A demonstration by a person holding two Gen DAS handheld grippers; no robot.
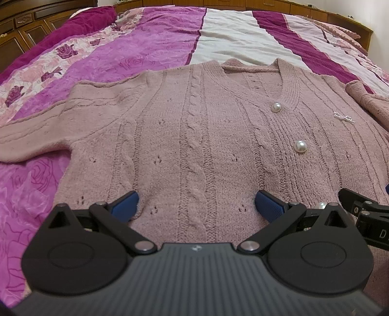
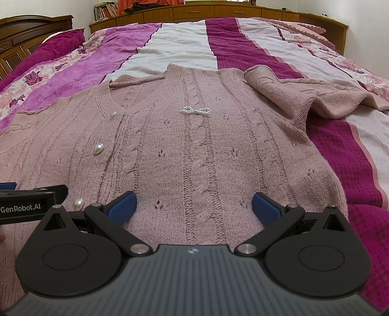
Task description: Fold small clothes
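Observation:
A dusty-pink cable-knit cardigan (image 1: 194, 136) lies face up on the bed, neck away from me, with pearl buttons (image 1: 300, 146) down its front and a small pearl bow (image 2: 195, 110) on the chest. Its left sleeve (image 1: 36, 136) stretches out flat to the left; its right sleeve (image 2: 304, 97) lies rumpled and bent on the right. My left gripper (image 1: 197, 204) hovers open over the lower left half of the cardigan. My right gripper (image 2: 194, 206) hovers open over the lower right half (image 2: 194, 158). Nothing sits between either pair of blue pads.
The bedspread (image 1: 145, 43) has magenta, floral and white stripes. Wooden cabinets (image 2: 218, 12) run behind the bed, a dark headboard (image 2: 29, 31) stands at the left. Each gripper shows at the other view's edge: right gripper (image 1: 364, 214), left gripper (image 2: 29, 201).

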